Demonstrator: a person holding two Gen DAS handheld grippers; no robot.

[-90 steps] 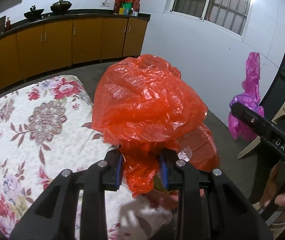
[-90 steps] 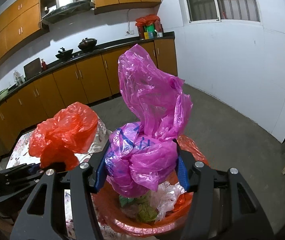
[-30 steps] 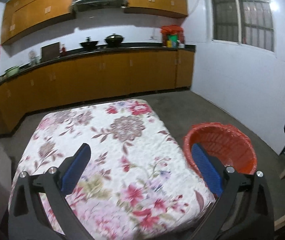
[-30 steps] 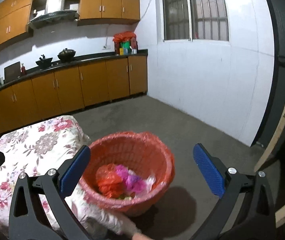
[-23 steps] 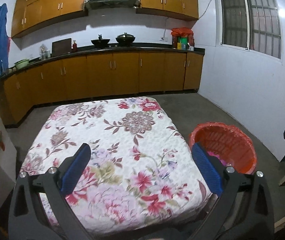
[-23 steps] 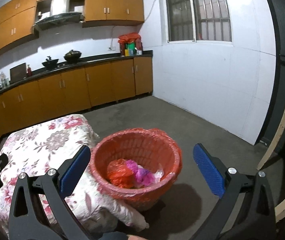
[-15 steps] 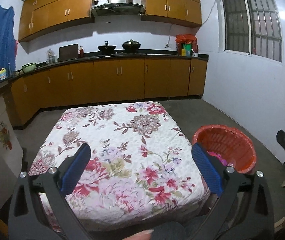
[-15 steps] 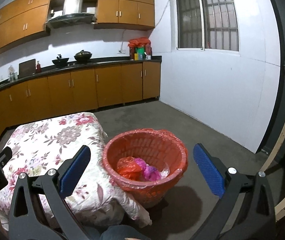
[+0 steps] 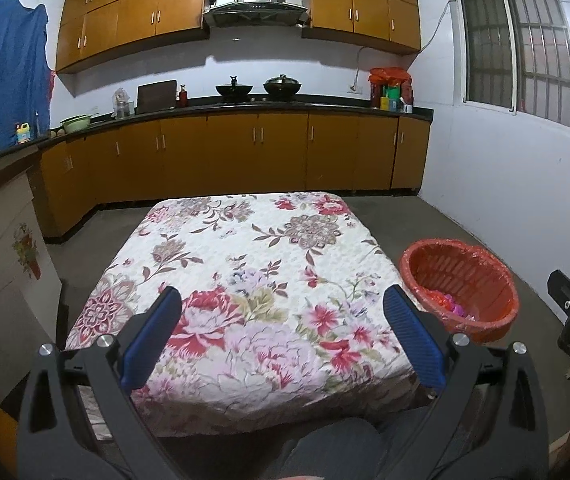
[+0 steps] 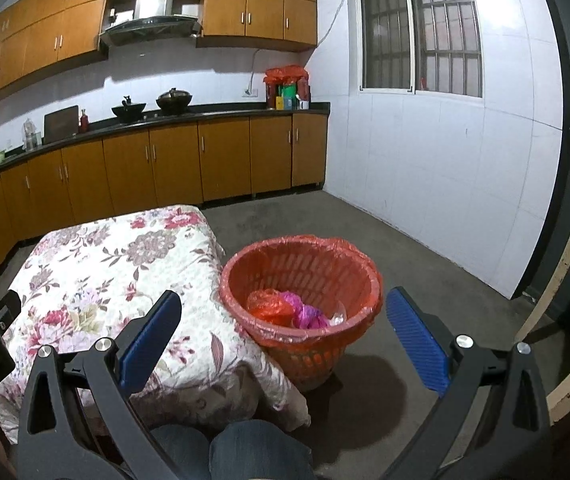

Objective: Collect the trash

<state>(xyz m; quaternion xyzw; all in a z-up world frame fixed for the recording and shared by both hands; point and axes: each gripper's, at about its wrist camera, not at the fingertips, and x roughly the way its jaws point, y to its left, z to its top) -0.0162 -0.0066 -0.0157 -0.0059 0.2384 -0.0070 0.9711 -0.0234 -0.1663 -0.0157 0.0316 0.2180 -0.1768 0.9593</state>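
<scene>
Crumpled plastic bags, one red bag and one pink bag, lie in the orange basket right of the floral table. They look light, soft and slippery; pinch a bunched fold. Left gripper and right gripper both gape apart, holding nothing.

Floral-clothed table; basket on floor.

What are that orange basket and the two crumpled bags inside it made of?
The basket looks like moulded plastic: slotted lattice walls, with a thin glossy liner over its rim. The red bag and pink bag seem thin plastic film, crinkled and shiny.
</scene>
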